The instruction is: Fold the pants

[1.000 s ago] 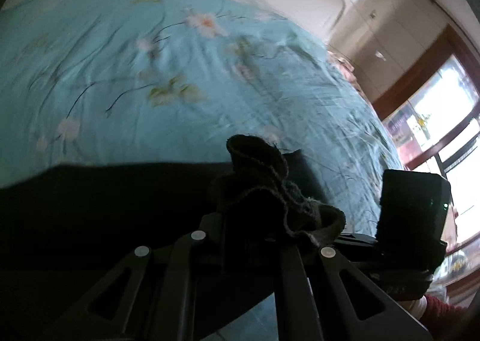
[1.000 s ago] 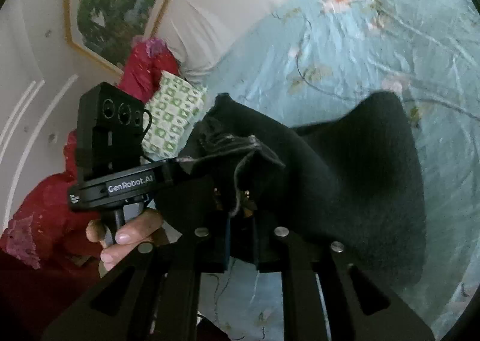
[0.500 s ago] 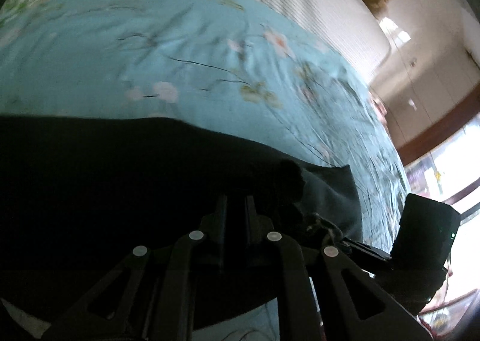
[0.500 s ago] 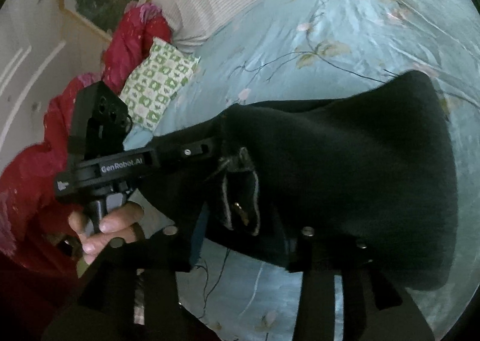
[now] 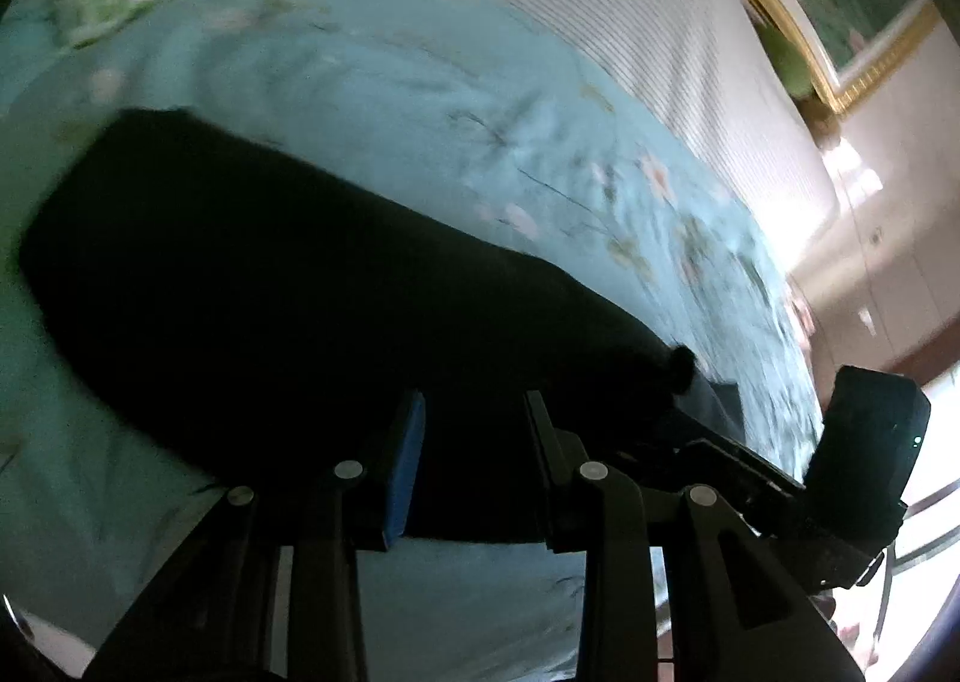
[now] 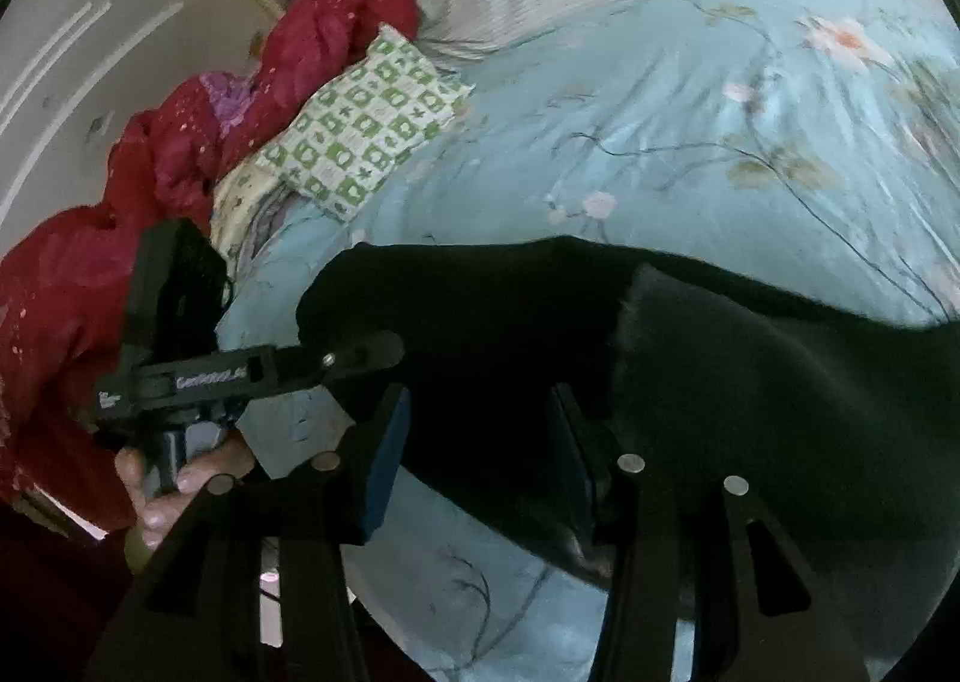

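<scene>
Both my left gripper (image 5: 474, 442) and right gripper (image 6: 480, 442) gape over the pants (image 5: 288, 286) at frame center, so a careless brush could rumple the fold.

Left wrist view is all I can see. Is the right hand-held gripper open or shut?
Observer: Open. The right hand-held gripper has its jaws apart over the black fleecy pants and grips nothing.
Operator: Can you see a hand?
Observer: Yes, the person's left hand is wrapped around the handle of the left hand-held gripper.
Operator: What is next to the pillow?
Observer: A bunched red quilt lies against the green-and-white checked pillow.
</scene>
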Demonstrator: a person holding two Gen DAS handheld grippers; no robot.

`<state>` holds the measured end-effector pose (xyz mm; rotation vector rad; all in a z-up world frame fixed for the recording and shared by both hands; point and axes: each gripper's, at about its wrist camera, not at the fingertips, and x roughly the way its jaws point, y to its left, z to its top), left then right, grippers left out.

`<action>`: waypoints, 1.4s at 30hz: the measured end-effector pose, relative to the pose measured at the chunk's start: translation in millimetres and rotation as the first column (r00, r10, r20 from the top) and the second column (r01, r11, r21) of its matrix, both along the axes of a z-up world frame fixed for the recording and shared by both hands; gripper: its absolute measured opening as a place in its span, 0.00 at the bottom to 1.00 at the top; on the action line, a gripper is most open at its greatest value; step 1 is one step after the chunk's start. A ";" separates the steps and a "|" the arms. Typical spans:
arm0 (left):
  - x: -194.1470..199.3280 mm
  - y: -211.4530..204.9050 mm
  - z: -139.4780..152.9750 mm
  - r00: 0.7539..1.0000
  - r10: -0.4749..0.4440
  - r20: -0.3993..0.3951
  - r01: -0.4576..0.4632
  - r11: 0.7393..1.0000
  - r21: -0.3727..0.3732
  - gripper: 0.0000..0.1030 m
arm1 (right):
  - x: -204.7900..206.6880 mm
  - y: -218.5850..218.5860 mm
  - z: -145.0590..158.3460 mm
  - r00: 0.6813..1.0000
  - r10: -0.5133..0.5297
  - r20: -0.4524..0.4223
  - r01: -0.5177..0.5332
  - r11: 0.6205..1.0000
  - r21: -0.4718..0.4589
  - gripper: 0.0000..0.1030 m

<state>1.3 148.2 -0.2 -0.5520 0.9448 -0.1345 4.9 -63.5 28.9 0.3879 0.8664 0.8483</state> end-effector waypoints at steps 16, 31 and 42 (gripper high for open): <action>-43.1 96.1 -15.0 0.952 0.298 -0.072 -0.300 0.954 -0.020 0.35 | 46.2 84.6 21.5 0.978 0.205 0.049 -0.199 0.974 -0.107 0.56; -26.6 129.5 -37.5 0.931 0.336 -0.143 -0.346 0.937 -0.055 0.40 | 79.1 137.3 25.8 0.955 0.294 0.047 -0.284 0.947 -0.149 0.56; -19.5 135.5 -42.4 0.927 0.346 -0.145 -0.359 0.931 -0.073 0.42 | 109.5 178.1 20.2 0.932 0.356 0.059 -0.340 0.921 -0.190 0.56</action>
